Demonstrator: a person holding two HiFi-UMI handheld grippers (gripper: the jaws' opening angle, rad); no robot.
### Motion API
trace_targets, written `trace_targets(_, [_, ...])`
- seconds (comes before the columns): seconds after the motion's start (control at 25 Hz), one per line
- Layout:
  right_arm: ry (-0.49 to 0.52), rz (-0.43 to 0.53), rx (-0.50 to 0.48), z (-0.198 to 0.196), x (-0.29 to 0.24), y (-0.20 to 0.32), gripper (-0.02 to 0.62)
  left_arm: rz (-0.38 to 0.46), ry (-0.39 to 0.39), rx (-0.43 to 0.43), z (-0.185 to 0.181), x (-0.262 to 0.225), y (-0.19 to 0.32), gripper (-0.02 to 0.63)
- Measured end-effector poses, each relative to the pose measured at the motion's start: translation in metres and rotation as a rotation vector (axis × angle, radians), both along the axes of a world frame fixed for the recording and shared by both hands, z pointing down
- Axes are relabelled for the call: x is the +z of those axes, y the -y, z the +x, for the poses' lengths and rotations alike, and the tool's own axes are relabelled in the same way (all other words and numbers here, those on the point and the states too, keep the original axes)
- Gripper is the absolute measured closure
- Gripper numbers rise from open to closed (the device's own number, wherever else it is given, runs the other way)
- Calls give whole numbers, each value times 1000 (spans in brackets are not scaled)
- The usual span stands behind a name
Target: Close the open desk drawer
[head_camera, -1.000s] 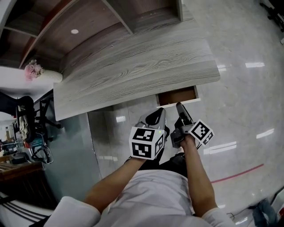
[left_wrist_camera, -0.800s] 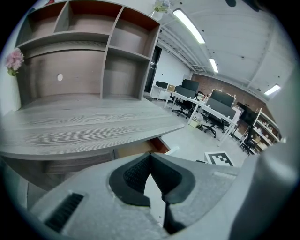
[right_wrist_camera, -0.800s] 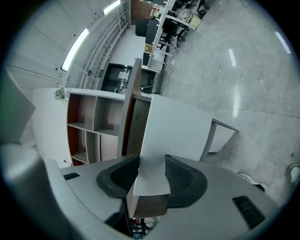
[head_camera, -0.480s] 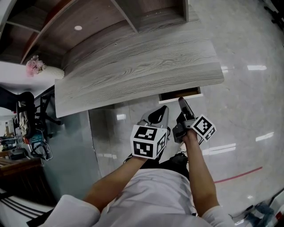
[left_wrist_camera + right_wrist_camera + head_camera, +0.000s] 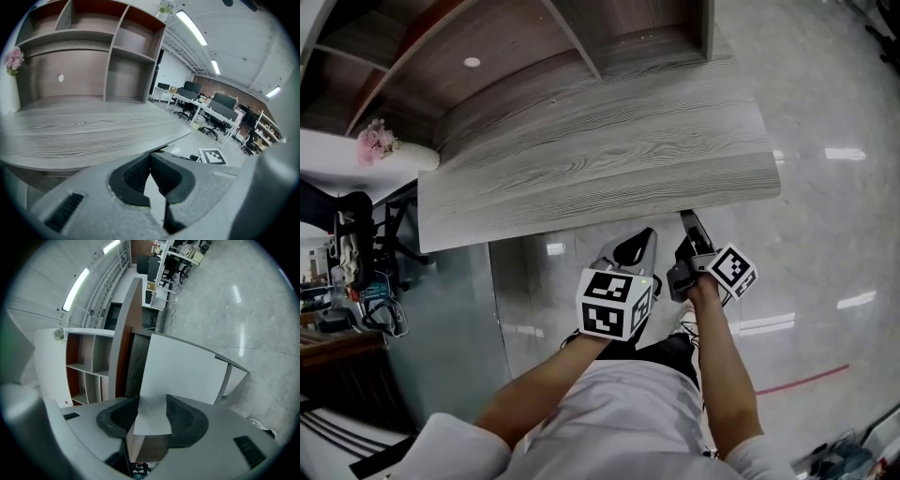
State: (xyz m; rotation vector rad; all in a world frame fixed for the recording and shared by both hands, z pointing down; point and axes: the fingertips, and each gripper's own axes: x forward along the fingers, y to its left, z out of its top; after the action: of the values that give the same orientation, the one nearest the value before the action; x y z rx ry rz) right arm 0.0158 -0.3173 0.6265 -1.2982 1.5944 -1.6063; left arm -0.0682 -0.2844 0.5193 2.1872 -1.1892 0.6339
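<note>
The grey wood-grain desk top (image 5: 600,159) fills the upper head view. No drawer shows there; it is hidden under the desk's front edge. In the right gripper view the white drawer front (image 5: 187,366) stands just beyond my right gripper (image 5: 152,401), below the desk top's edge (image 5: 126,333). That gripper (image 5: 687,223) reaches the desk's front edge at the right, open, its fingertips at the panel and nothing clamped. My left gripper (image 5: 647,239) hangs beside it, short of the desk, shut and empty (image 5: 150,157).
Open shelves (image 5: 609,37) rise at the back of the desk. Pink flowers (image 5: 370,142) sit at its far left end. An office chair and clutter (image 5: 356,253) stand to the left. Glossy floor (image 5: 825,187) with a red line (image 5: 797,377) lies to the right.
The brown opening of the drawer shrank and then vanished under the desk's front edge. My right gripper moved toward the desk with it. The left gripper drifted forward a little.
</note>
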Motion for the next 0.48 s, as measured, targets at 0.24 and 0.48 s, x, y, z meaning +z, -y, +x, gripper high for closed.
trace_targets(0.24, [29,44,5,-3,-1,18,422,-4,0,-3,-4,2,10,603])
trace_targets(0.48, [2,28,-7,0,4,25,420,-4,4,-15,-9,3,17,603])
